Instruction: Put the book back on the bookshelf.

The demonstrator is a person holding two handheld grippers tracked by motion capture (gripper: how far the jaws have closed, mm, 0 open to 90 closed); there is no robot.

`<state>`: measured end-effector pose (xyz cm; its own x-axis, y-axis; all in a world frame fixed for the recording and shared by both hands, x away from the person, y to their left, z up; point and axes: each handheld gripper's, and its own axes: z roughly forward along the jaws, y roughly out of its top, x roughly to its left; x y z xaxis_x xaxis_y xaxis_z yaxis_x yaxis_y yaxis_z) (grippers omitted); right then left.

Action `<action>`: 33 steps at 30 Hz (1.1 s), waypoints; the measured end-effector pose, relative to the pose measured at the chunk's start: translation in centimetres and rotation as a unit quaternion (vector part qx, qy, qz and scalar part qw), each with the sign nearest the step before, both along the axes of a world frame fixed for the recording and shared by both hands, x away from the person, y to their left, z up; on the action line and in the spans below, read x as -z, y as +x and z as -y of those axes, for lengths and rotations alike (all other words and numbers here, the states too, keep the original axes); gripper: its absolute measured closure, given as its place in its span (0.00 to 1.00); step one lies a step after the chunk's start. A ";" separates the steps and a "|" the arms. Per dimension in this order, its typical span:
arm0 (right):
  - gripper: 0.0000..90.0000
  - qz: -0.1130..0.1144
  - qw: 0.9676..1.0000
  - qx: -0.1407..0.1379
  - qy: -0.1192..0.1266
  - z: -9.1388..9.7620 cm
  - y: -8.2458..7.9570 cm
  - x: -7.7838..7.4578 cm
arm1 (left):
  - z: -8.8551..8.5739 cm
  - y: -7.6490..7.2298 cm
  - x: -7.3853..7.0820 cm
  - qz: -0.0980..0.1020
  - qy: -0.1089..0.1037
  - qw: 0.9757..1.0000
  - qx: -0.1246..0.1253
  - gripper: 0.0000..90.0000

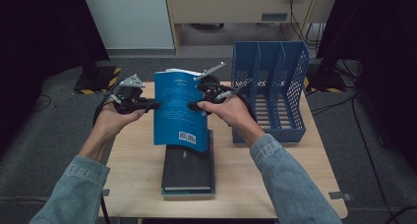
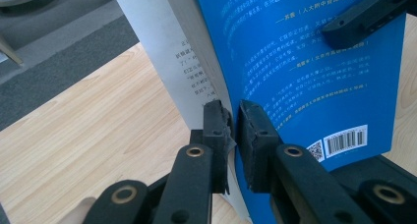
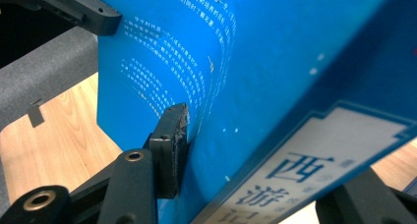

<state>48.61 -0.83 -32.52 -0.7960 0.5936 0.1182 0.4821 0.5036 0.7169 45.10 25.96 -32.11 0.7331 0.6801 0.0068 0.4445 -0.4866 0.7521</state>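
1. The glossy blue paperback book is held upright above the pale wooden table, over a stack of dark books.
2. The left gripper pinches the book's left edge, jaws nearly closed on cover and pages.
3. The right gripper clamps the thicker spine side.
4. A blue perforated plastic file rack stands far right.

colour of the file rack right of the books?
Blue, with perforated mesh sides: the file rack shows best in the high view.
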 end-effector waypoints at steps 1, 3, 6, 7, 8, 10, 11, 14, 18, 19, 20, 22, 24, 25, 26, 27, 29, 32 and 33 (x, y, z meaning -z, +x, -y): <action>0.58 0.000 1.000 0.000 0.000 0.0 0.0 0.0 | 0.0 0.0 0.0 0.000 0.000 1.000 0.000 0.91; 0.58 0.003 1.000 -0.001 -0.002 0.0 -0.1 0.1 | 0.0 -0.5 0.1 0.003 0.001 1.000 -0.002 0.91; 0.58 0.010 1.000 -0.001 -0.002 -0.1 -0.6 0.0 | 0.0 -0.9 0.0 0.007 0.004 1.000 -0.003 0.91; 0.59 0.016 1.000 -0.002 0.001 0.0 -1.0 -0.1 | 0.1 -1.5 0.0 0.011 0.011 1.000 -0.005 0.91; 0.59 0.018 1.000 -0.003 0.001 0.0 -1.3 -0.1 | 0.3 -1.8 0.0 0.015 0.015 1.000 -0.005 0.91; 0.59 0.023 1.000 -0.003 0.000 0.1 -1.5 -0.2 | 0.3 -2.1 0.0 0.017 0.016 1.000 -0.006 0.91; 0.60 0.029 1.000 -0.002 0.005 0.3 -2.0 -0.2 | 0.5 -2.8 0.0 0.026 0.018 0.999 -0.007 0.91; 0.61 0.040 0.999 -0.006 0.006 0.4 -2.8 -0.2 | 0.3 -3.9 0.2 0.035 0.011 0.999 -0.009 0.91; 0.62 0.055 0.998 -0.015 0.004 0.6 -4.2 -0.4 | -0.2 -4.9 0.7 0.037 0.000 0.999 -0.012 0.91; 0.62 0.055 0.998 -0.015 0.004 0.6 -4.2 -0.4 | -0.2 -4.9 0.7 0.037 0.000 0.999 -0.012 0.91; 0.62 0.059 0.998 -0.017 0.003 0.6 -4.6 -0.4 | -0.4 -5.3 0.9 0.038 -0.001 0.999 -0.013 0.91; 0.62 0.062 0.998 -0.022 0.007 0.6 -5.2 -0.4 | -0.7 -5.7 1.1 0.040 -0.005 0.999 -0.013 0.91; 0.62 0.066 0.997 -0.034 0.009 0.6 -6.0 -0.6 | -1.0 -6.3 1.3 0.043 -0.013 0.999 -0.011 0.91; 0.62 0.068 0.997 -0.037 0.005 0.5 -6.2 -0.7 | -1.0 -6.6 1.3 0.046 -0.012 0.999 -0.010 0.91; 0.61 0.068 0.997 -0.038 0.003 0.4 -6.5 -0.8 | -1.0 -6.8 1.3 0.048 -0.010 0.999 -0.009 0.91; 0.61 0.070 0.997 -0.043 -0.001 0.4 -6.7 -1.0 | -1.0 -7.1 1.3 0.050 -0.010 0.999 -0.007 0.91; 0.60 0.070 0.996 -0.048 -0.002 0.3 -7.1 -1.3 | -1.0 -7.5 1.5 0.052 -0.015 0.999 -0.006 0.91; 0.58 0.066 0.996 -0.058 -0.008 0.1 -7.7 -1.6 | -1.1 -8.0 1.6 0.056 -0.018 0.998 -0.008 0.90; 0.58 0.065 0.996 -0.064 -0.010 0.1 -7.9 -1.7 | -1.1 -8.1 1.7 0.057 -0.018 0.998 -0.007 0.90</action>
<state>40.70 -0.94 -30.80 -0.8732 0.4873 -0.0011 0.3169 0.5695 0.7585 37.02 27.06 -33.77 0.7200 0.6909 0.0645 0.3615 -0.4529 0.8150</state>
